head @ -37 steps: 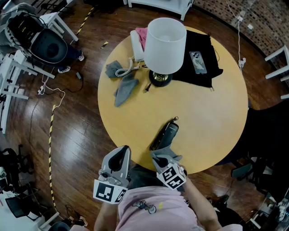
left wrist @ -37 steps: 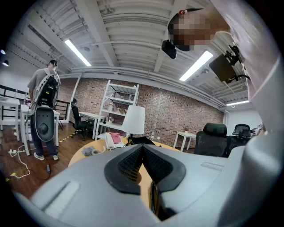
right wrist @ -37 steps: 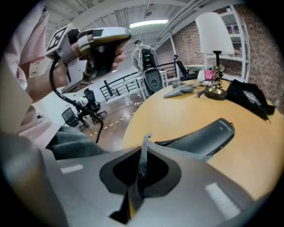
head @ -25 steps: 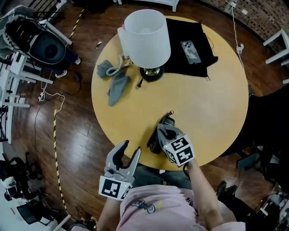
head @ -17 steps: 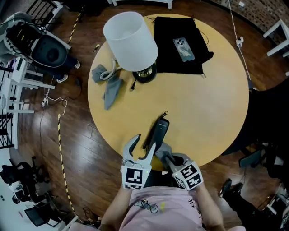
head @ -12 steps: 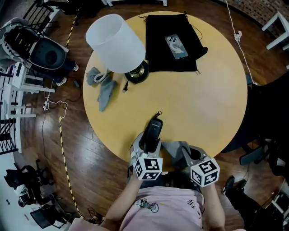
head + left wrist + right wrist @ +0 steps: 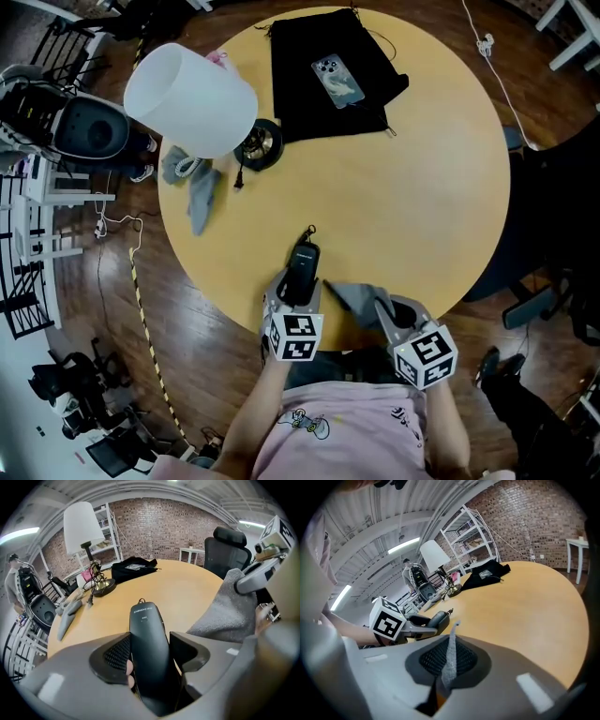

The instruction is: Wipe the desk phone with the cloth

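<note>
— Where is the handset (image 7: 303,262) just now, reckoned from the lamp (image 7: 192,98)?

— On the table (image 7: 441,187), well apart from the lamp, on the side towards me and close to my edge. It points roughly back at the lamp base, with a small loop of cord at its far end.

— And your left gripper (image 7: 298,291)?

— It sits round the handset's near end. In the left gripper view the dark body fills the gap between my jaws. They have just been closing, and both pads lie against its sides, so I have it clamped. The far end looks to rest on the wood.

— The right gripper (image 7: 382,307)?

— Pinched tight on the grey cloth (image 7: 352,297). In the right gripper view only a thin grey edge stands up between the closed pads. The rest of it trails onto the table just beside the handset, on the side away from the lamp. I can't tell whether cloth and handset touch.

— Anything else around the lamp?

— A black fabric (image 7: 328,103) spreads just beside the lamp base, with a smartphone (image 7: 337,81) lying on it. On the base's other side a second grey cloth (image 7: 200,199) lies near the table's rim, and a coiled cord (image 7: 185,167) is just under the shade.
</note>
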Tool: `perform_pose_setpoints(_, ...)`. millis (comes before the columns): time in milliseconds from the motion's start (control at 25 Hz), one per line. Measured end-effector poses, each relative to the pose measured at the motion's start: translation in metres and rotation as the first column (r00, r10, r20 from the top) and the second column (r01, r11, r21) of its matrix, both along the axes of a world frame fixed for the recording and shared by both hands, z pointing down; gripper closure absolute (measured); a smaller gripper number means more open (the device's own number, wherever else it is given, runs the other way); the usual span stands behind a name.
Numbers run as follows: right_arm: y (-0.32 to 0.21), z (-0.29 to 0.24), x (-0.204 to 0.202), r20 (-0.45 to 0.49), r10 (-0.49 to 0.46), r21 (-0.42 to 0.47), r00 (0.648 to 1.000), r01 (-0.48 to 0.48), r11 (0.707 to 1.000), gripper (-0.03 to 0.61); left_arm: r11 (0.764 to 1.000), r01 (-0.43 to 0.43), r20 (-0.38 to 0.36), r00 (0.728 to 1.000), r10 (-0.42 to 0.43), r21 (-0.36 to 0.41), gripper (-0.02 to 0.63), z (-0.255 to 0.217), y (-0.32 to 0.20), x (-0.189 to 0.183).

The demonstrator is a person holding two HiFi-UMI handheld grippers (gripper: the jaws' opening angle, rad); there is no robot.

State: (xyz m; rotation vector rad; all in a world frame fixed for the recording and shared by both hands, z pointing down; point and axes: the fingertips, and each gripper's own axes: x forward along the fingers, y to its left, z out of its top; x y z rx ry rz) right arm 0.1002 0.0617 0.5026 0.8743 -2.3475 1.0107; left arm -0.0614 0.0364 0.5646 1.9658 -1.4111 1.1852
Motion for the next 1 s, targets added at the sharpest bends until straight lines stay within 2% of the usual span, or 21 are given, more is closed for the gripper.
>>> perform_pose_setpoints(120,-0.005,-0.004,0.001,0.008,0.001,0.011,1.0,-0.001,1.0,0.573,1.0,0.005,-0.026,1.0,-0.005,-0.006,0.347,-0.001,0.001,0.0)
perform_pose_setpoints(440,-0.015,-0.02,-0.01,0.031,0.002,0.045,1.0,-0.003,0.999,0.574,0.999,0.045,-0.165,0.985,-0.04,0.023,0.347,-0.017,0.001,-0.012)
perform_pose_setpoints(560,-0.017,-0.019,-0.018,0.025,-0.01,0.046,1.0,0.009,0.999,0.572,0.999,0.044,-0.25,0.967,-0.039,0.013,0.347,-0.017,0.006,-0.015)
perform_pose_setpoints(680,-0.016,-0.019,-0.026,0.022,-0.022,0.043,1.0,0.021,0.999,0.573,0.999,0.017,-0.33,0.944,-0.03,-0.043,0.347,-0.016,0.014,-0.016)
perform_pose_setpoints(760,-0.016,-0.02,-0.03,0.021,-0.025,0.045,0.999,0.024,0.999,0.574,0.996,-0.017,-0.286,0.958,-0.008,-0.083,0.347,-0.013,0.019,-0.02)
perform_pose_setpoints(840,-0.019,-0.019,-0.031,0.022,-0.019,0.047,1.0,0.018,0.999,0.574,0.996,-0.053,-0.213,0.976,0.037,-0.07,0.345,-0.012,0.016,-0.022)
perform_pose_setpoints(1000,-0.021,-0.021,-0.036,0.03,-0.007,0.053,1.0,0.006,0.999,0.573,0.992,-0.076,-0.181,0.979,0.093,0.096,0.347,-0.034,0.0,-0.019)
